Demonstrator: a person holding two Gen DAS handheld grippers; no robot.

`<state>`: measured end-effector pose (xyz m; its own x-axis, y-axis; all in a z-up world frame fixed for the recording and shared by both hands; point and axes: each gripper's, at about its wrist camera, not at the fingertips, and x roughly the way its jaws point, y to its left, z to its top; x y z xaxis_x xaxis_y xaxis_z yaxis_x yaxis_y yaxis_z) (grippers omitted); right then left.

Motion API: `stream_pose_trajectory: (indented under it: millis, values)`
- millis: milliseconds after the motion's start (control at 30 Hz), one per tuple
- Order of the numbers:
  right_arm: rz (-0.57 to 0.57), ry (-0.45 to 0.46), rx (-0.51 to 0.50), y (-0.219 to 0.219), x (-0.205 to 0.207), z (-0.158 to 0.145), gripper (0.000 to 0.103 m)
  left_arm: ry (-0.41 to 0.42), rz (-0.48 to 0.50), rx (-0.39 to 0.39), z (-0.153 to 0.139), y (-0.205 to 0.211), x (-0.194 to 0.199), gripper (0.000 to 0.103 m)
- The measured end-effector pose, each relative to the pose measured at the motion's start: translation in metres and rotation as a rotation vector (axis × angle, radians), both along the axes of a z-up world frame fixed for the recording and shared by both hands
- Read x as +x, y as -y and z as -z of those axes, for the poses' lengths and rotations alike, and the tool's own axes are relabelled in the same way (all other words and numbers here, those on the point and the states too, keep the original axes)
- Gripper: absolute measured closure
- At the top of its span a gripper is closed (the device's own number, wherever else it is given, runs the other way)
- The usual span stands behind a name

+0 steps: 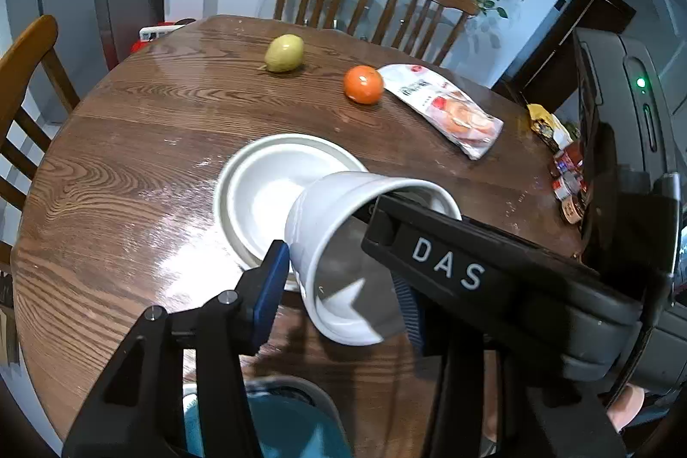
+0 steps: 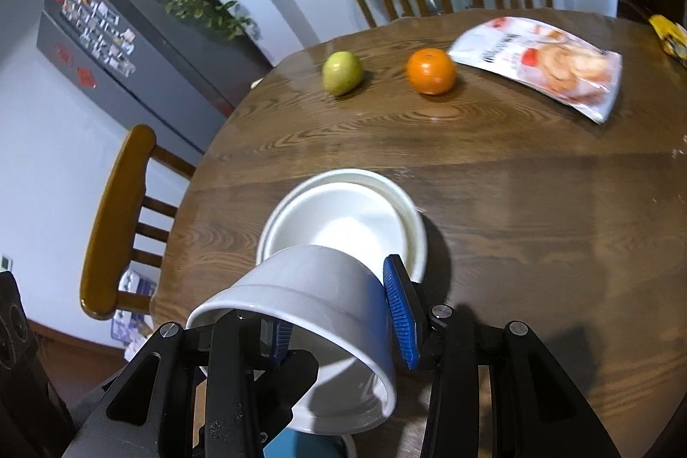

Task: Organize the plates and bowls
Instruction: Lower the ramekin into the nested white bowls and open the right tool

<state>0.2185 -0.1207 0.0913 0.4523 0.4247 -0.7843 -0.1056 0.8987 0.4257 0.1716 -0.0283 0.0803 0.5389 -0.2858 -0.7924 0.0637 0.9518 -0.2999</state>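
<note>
We have both grippers, left (image 1: 339,277) and right (image 2: 339,312), clamped on the rim wall of one deep white ceramic bowl (image 1: 343,239), tilted above the round wooden table (image 1: 129,157). Behind it sits a shallow white bowl (image 2: 343,213), perhaps two nested. Stacking remains undone.

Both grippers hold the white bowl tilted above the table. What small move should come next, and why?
Probably level the bowl and carry it over the stacked dishes. The left gripper and right gripper each clamp its wall at opposite sides, it hangs tilted in the air, and the white stack sits just beyond it on the table, open side up.
</note>
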Motion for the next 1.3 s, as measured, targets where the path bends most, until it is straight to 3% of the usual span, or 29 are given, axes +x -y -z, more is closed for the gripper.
stream_pose_trajectory:
  millis: [633,967,1300]
  values:
    - [0.001,-0.138,-0.055,-0.032,0.045,0.049,0.060,-0.156,0.013,-0.059,0.046,-0.028,0.045,0.057]
    - [0.005,-0.166,-0.061,-0.029,0.049,0.057,0.060,-0.168,0.024,-0.064,0.050,-0.030,0.048,0.057]
    - [-0.025,-0.186,-0.044,-0.027,0.050,0.055,0.060,-0.183,0.036,-0.078,0.050,-0.030,0.048,0.048]
